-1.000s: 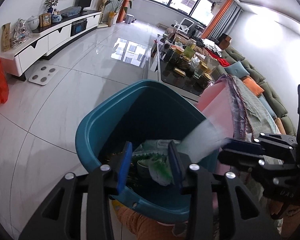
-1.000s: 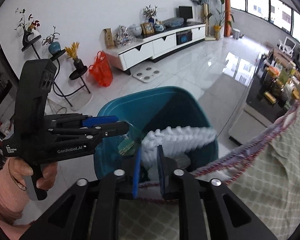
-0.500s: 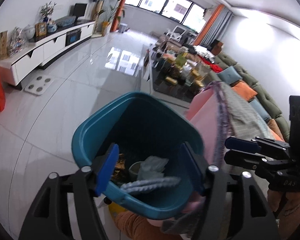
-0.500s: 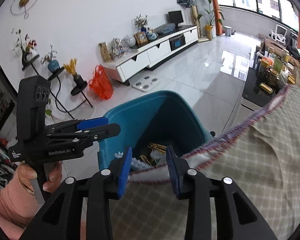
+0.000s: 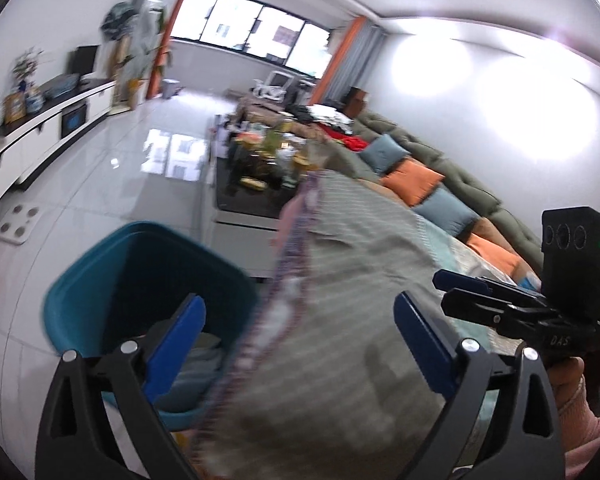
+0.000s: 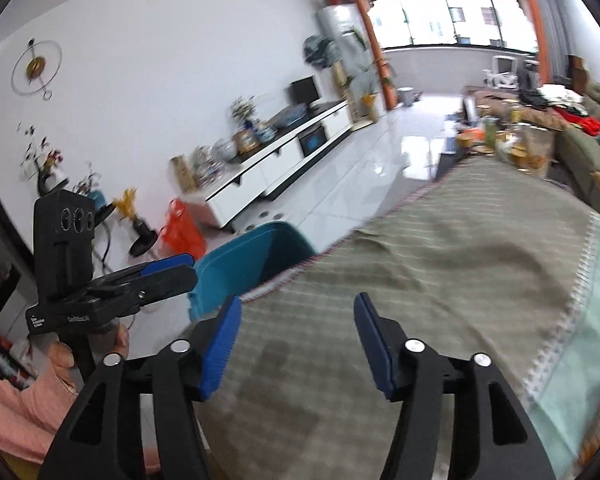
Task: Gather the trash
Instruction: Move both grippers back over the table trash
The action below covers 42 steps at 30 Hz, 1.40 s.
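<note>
Teal bin [image 5: 148,276] sits at lower left of the left wrist view, its rim tucked right against the hem of the cloth [image 5: 340,320]. Inside it, what shows is pale crumpled stuff low down, too blurred to name. In the right wrist view the bin [image 6: 244,268] is left of centre, mostly hidden behind the cloth edge.

Left gripper [image 5: 300,344] now: jaws have just been opening and stand wide, nothing clamped, one blue pad over the bin, the other over the cloth. Right gripper [image 6: 296,344]: jaws also just opening, about mid-spread, empty, hanging above the cloth [image 6: 440,280].

The risk from here, as I read it: both tools are empty over that loose, fringed cloth, and a low pass could snag the hem and drag it into the bin, or nudge the bin off its spot. The two grippers are close together too, so a clash is possible. Further off, upper centre, a dark table [image 5: 256,184] crowded with jars; tipping one would make more mess.
</note>
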Tool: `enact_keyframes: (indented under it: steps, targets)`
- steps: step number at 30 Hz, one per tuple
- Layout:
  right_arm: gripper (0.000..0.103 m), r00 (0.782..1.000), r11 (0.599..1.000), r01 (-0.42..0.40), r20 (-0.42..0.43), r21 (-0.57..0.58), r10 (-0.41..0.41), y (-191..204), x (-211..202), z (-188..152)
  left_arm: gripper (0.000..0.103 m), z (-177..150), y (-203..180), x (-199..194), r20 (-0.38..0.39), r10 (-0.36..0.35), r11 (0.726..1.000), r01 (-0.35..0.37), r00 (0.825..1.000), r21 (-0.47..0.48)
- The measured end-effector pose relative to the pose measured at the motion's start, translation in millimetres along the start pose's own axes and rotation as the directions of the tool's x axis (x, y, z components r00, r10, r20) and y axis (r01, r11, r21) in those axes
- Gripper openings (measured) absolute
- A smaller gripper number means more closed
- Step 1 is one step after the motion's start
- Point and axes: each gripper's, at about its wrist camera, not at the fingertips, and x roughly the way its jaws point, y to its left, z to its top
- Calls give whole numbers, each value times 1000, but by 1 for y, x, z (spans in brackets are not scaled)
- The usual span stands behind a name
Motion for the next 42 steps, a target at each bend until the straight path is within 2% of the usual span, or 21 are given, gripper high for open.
enact_keyframes:
  steps: [4, 10, 18, 24, 34, 42]
  targets:
    - [64, 995, 995, 89, 35, 38, -90, -21, -32, -17, 96, -3, -35, 16, -26, -46, 996, 48, 999, 71]
    - [64, 973, 967, 203, 77, 154, -217, -66, -81, -42, 96, -11, -85, 45, -81, -135, 979, 145, 988, 143]
    - [64, 927, 910, 320, 112, 264, -359, -111, -132, -67, 96, -26, -149, 80, -162, -209, 942, 243, 964, 230]
    - [64, 886, 863, 396, 115, 315, -449, -143, -158, -84, 96, -25, -179, 104, -204, -227, 925, 277, 952, 262]
    - [62, 864, 816, 458, 40, 352, -502, -188, -163, -97, 95, -3, -228, 160, -281, -229, 903, 311, 932, 296]
    - [43, 869, 816, 460, 9, 351, -495, -200, -160, -101, 94, 9, -276, 212, -343, -249, 880, 360, 906, 311]
